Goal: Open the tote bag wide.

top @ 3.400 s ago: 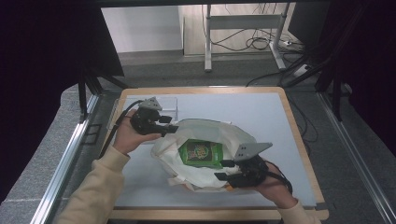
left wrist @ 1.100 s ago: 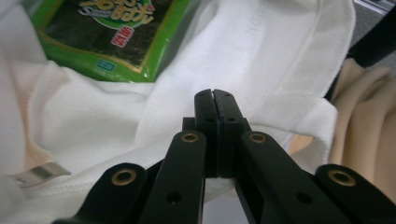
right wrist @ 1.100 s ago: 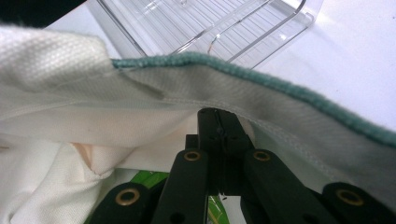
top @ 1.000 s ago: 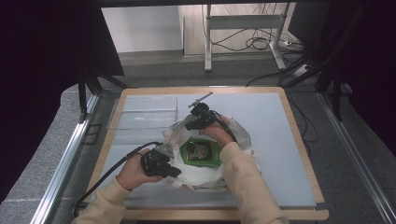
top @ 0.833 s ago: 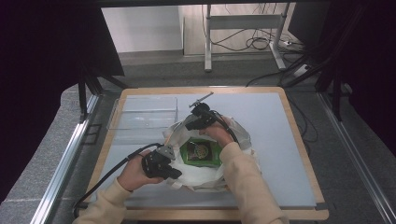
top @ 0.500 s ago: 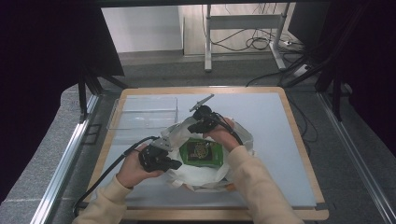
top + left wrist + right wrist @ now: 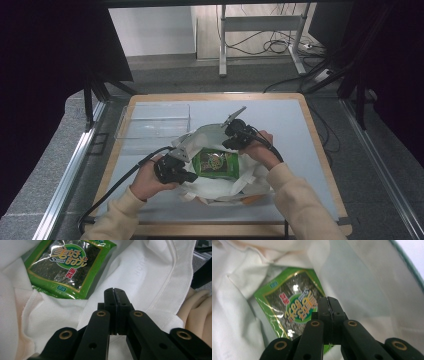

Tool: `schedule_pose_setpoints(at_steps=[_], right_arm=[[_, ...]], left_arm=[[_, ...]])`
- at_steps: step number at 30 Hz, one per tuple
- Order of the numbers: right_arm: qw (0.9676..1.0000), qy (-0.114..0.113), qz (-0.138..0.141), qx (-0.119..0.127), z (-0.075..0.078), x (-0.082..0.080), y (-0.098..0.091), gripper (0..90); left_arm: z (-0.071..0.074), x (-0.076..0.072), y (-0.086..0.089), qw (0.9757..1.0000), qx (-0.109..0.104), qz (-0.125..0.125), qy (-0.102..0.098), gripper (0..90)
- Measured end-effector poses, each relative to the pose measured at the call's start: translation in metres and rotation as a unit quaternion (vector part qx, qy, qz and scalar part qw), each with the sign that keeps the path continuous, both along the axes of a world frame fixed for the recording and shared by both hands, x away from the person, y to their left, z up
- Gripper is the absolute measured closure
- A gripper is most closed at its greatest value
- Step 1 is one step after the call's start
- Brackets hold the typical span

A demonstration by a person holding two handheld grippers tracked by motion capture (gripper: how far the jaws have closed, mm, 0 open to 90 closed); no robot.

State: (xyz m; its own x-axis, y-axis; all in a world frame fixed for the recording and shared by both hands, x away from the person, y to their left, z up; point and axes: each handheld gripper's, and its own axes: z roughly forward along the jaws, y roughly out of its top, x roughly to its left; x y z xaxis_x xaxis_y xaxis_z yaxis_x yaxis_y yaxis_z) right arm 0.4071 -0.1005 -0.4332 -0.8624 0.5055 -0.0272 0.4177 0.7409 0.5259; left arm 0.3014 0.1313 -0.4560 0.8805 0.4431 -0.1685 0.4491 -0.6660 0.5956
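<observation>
Pale blue tabletop with wooden rim [image 7: 320, 165], dark curtains on both sides, grey floor beyond. Clear plastic rectangular tray [image 7: 152, 121] sits at far left of the table. White cloth tote bag [image 7: 220, 185] lies mid-table with a green foil seaweed snack packet [image 7: 216, 163] flat in its open mouth. Left gripper [image 7: 192, 177], jaws together, pinches the bag's near-left edge. Right gripper [image 7: 226, 145], jaws together, lifts the far edge of cloth, just above the packet.

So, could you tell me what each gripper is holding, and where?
Both are shut on the white cloth bag: the left gripper pinches its near edge, the right gripper its far edge.
</observation>
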Motion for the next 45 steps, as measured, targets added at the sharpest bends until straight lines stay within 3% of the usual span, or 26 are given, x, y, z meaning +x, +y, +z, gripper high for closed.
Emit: schedule_pose_setpoints(at_steps=[4,9,17,33,38,45], right_arm=[[0.9998,0.0,-0.005,-0.022,-0.004,0.0,-0.005,88.9],[0.9974,0.002,-0.007,-0.072,-0.019,0.003,-0.008,88.9],[0.9934,-0.002,-0.021,-0.112,-0.035,0.012,-0.01,88.9],[0.9938,0.003,-0.067,-0.088,-0.037,0.032,-0.021,89.0],[0.9929,0.008,-0.095,-0.071,-0.037,0.042,-0.025,89.1],[0.9942,0.01,-0.079,-0.072,-0.033,0.036,-0.022,89.0]], left_arm=[[-0.001,0.0,-0.001,1.0,0.007,-0.006,0.001,89.6],[-0.004,0.0,-0.002,0.9999,0.013,-0.01,0.004,89.6],[-0.005,-0.001,-0.001,0.9999,0.008,-0.008,0.01,89.6],[-0.01,-0.002,0.003,0.9995,0.007,-0.018,0.026,89.7],[-0.011,-0.002,0.003,0.9994,0.008,-0.02,0.029,89.6],[-0.012,-0.002,0.003,0.9994,0.006,-0.017,0.029,89.5]])
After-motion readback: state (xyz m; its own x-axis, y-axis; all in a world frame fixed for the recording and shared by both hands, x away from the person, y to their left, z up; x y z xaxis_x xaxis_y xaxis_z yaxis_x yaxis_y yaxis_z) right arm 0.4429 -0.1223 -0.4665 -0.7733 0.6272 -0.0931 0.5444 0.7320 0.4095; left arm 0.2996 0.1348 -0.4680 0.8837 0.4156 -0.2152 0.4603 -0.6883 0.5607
